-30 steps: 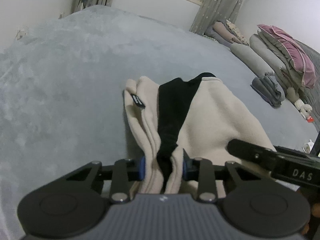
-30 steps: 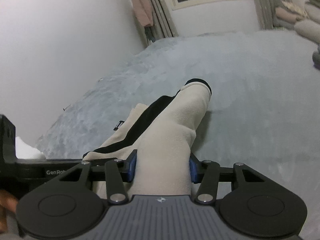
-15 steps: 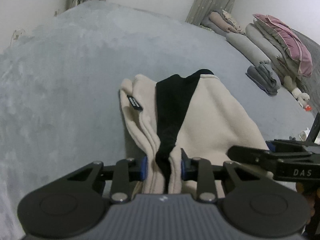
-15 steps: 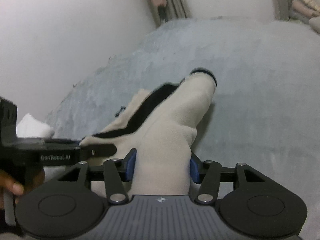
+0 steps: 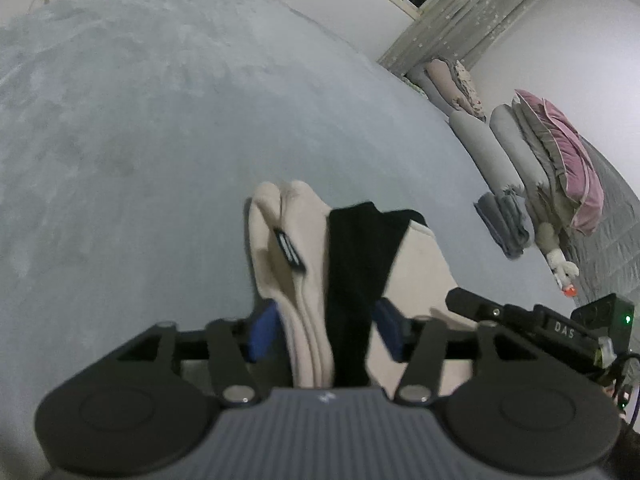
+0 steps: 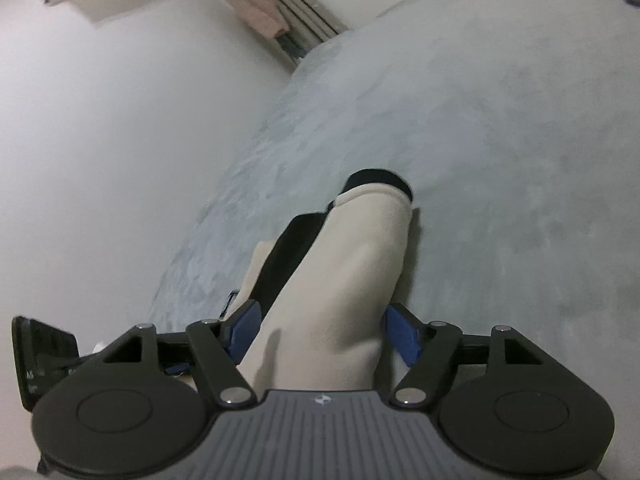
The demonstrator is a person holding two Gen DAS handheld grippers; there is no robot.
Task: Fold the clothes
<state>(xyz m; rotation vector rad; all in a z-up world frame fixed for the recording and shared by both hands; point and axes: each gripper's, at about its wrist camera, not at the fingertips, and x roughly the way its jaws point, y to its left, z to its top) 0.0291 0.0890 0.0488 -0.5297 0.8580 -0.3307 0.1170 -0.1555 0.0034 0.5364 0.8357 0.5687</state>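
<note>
Between both claws' parting jaws, the folded cream-and-black fleece garment [image 5: 348, 276] lies released on the grey plush bed [image 5: 160, 140]: left claw [image 5: 328, 334], right claw [image 6: 322, 336] letting go; fold looks nearly done.

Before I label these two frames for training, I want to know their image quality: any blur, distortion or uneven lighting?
Left wrist view: dim, cool light; the cream and black garment is softly motion-blurred, its black tag unreadable; the fisheye curves the grey bedspread. Right wrist view: the same blur, a strongly tilted scene, a dark shadow beside the sleeve, and black corners.
</note>
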